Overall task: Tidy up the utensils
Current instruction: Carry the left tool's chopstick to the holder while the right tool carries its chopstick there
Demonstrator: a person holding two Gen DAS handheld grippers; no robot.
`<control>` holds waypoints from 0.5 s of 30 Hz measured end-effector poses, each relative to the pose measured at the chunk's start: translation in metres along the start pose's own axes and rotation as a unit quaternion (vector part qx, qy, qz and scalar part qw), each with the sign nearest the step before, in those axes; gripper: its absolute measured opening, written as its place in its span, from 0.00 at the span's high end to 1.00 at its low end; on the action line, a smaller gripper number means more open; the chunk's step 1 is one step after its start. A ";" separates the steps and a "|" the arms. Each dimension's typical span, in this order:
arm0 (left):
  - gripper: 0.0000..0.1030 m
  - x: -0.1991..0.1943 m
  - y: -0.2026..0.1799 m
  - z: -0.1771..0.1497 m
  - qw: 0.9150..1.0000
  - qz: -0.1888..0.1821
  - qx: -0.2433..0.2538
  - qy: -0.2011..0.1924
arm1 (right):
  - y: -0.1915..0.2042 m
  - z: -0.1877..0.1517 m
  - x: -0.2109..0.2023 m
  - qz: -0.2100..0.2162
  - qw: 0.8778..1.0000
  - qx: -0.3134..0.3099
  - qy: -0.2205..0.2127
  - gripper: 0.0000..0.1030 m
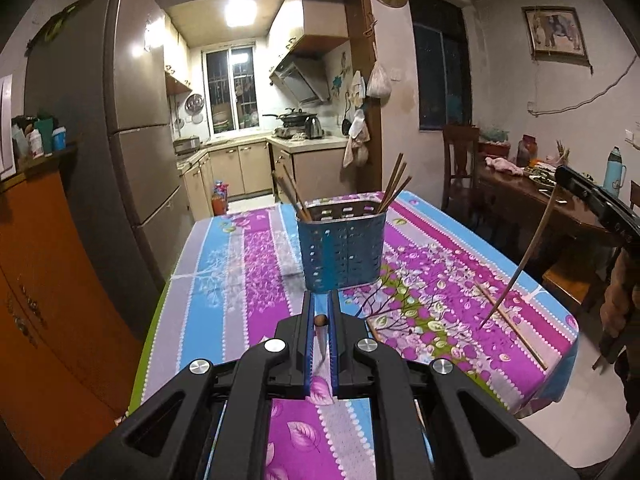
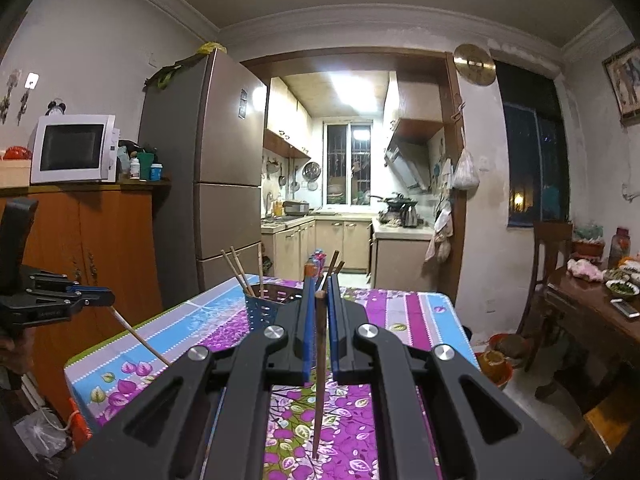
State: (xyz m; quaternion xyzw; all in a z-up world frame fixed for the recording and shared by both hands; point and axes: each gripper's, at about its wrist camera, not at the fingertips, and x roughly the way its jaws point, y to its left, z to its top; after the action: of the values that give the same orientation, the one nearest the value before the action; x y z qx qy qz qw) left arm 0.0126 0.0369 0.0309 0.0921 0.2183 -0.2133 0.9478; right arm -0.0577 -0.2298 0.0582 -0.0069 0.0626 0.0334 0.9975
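Gripped 1 pale chopstick [image 2: 140, 340] in the left tongs [image 1: 320, 298], closed tight on it near its upper end, with the shaft slanting down toward the surface [image 1: 224, 280] and the tip close to the cloth. Gripped 1 dark chopstick [image 2: 320, 360] in the right tongs [image 2: 321, 284] likewise, pinched near the top and hanging almost upright, point down, just above the flowered cloth or touching it; could not tell which. Found the blue holder [image 1: 342, 248] standing straight ahead of the left tongs, just beyond the fingertips, with several chopsticks already leaning out of both ends. Found the same holder ahead and slightly left of the right tongs, smaller in that view and partly hidden behind 1 finger. Judged the left side nearer to it, so probably first to deliver. Judged that each long axis needed to be brought upright over the holder's open top, then lowered and released. Noted 1 loose chopstick [image 1: 516, 330] lying flat on the surface beside the right-hand stick's tip, well to the right of the holder and not yet collected.
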 end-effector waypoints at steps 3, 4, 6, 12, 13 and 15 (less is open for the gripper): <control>0.93 -0.002 0.000 0.005 1.000 -0.017 -0.006 -0.003 | -0.004 0.005 0.002 0.008 1.000 0.007 0.008 0.95; 0.93 -0.002 0.000 0.007 1.000 -0.022 -0.008 -0.003 | -0.005 0.006 0.002 0.010 1.000 0.009 0.010 0.95; 0.93 0.001 -0.002 0.008 1.000 -0.029 -0.009 -0.004 | -0.006 0.009 0.003 0.014 1.000 0.013 0.013 0.95; 0.93 0.008 -0.005 0.014 0.999 -0.040 -0.008 -0.011 | -0.003 0.011 0.016 0.032 0.999 0.020 0.025 0.95; 0.93 0.008 -0.005 0.015 0.999 -0.039 -0.006 -0.013 | -0.004 0.011 0.019 0.034 0.999 0.020 0.027 0.95; 0.93 0.008 -0.005 0.019 0.999 -0.039 -0.006 -0.018 | -0.002 0.011 0.024 0.037 0.999 0.020 0.030 0.95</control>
State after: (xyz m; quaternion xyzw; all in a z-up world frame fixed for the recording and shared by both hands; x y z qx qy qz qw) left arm 0.0245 0.0247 0.0434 0.0740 0.2057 -0.2501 0.9432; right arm -0.0324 -0.2299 0.0662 0.0149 0.0931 0.0692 0.9931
